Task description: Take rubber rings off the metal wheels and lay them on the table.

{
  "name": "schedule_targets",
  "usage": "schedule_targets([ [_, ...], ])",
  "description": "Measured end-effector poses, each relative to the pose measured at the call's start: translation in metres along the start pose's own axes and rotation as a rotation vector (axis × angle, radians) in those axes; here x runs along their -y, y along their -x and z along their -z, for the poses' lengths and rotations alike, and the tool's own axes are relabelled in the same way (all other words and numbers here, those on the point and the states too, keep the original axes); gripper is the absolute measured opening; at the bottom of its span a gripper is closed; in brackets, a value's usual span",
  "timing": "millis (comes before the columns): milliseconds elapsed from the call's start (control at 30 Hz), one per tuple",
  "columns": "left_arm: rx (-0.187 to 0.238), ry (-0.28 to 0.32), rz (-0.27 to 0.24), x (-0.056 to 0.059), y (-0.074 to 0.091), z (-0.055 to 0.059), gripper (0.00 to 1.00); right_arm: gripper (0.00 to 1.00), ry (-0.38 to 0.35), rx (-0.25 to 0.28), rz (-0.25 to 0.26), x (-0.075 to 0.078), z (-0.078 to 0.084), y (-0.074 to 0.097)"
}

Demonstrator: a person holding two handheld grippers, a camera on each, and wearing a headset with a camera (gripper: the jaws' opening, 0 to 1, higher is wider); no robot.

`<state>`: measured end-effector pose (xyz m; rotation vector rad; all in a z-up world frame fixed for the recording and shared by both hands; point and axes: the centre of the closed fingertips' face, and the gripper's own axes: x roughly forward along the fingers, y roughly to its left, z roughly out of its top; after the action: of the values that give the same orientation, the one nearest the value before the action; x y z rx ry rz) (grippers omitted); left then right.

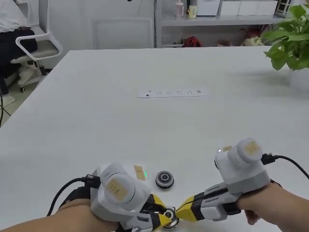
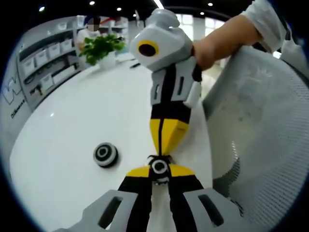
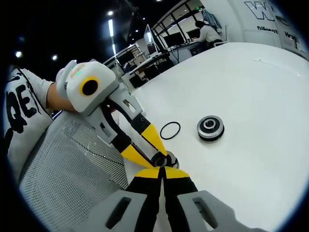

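Here, at the near edge of the desk (image 1: pixel 96 121), the left gripper (image 1: pixel 165 221) clamps 1 small wheel (image 1: pixel 169 214) while the right gripper (image 1: pixel 181 211), meeting it nose to nose from the right, is pinched tight, seemingly on its rubber ring (image 2: pixel 160 159), so peeling means pulling rightward.
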<state>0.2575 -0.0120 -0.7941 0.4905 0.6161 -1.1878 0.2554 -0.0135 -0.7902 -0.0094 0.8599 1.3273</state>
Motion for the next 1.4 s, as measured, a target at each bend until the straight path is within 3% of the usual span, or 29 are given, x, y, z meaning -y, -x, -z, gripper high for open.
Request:
schedule_targets([
  [100, 0.0, 0.0, 0.001, 0.0, 0.0, 0.0, 0.12, 0.0, 0.006, 0.001, -0.006, -0.002, -0.001, -0.001],
  [133, 0.0, 0.001, 0.001, 0.0, 0.0, 0.0, 0.12, 0.0, -0.004, 0.013, -0.031, -0.006, -0.002, -0.001],
  [167, 0.001, 0.001, 0.001, 0.0, 0.0, 0.0, 0.12, 0.0, -0.073, 0.125, -0.148, -0.029, -0.023, -0.003],
  [200, 0.001, 0.0, 0.001, 0.001, -0.001, -0.001, 0.12, 0.0, -0.057, 0.143, -0.147, -0.033, -0.032, -0.004],
  [267, 0.002, -0.002, 0.002, 0.001, -0.002, -0.001, 0.12, 0.0, 0.078, 0.046, -0.089, -0.028, -0.024, -0.01],
  [367, -0.001, -0.002, 0.002, 0.002, -0.002, -0.001, 0.12, 0.0, 0.034, 0.067, -0.097, -0.026, -0.023, -0.01],
  [567, -0.001, -0.004, 0.002, 0.002, -0.002, -0.001, 0.12, 0.0, 0.05, 0.084, -0.029, -0.007, -0.023, 0.004],
  [733, -0.002, -0.004, 0.002, 0.002, -0.002, -0.001, 0.12, 0.0, 0.046, 0.082, -0.01, 0.002, -0.021, 0.011],
  [1000, -0.001, -0.004, 0.001, 0.002, -0.002, -0.001, 0.12, 0.1, 0.161, 0.009, 0.022, 0.008, -0.007, 0.014],
  [1100, -0.002, -0.005, 0.001, 0.002, -0.002, -0.002, 0.12, 0.13, 0.217, -0.046, 0.021, 0.007, 0.004, 0.01],
  [1400, -0.005, -0.008, 0.0, 0.003, -0.002, -0.001, 0.12, 0.19, 0.313, -0.111, 0.028, 0.006, 0.017, -0.002],
])
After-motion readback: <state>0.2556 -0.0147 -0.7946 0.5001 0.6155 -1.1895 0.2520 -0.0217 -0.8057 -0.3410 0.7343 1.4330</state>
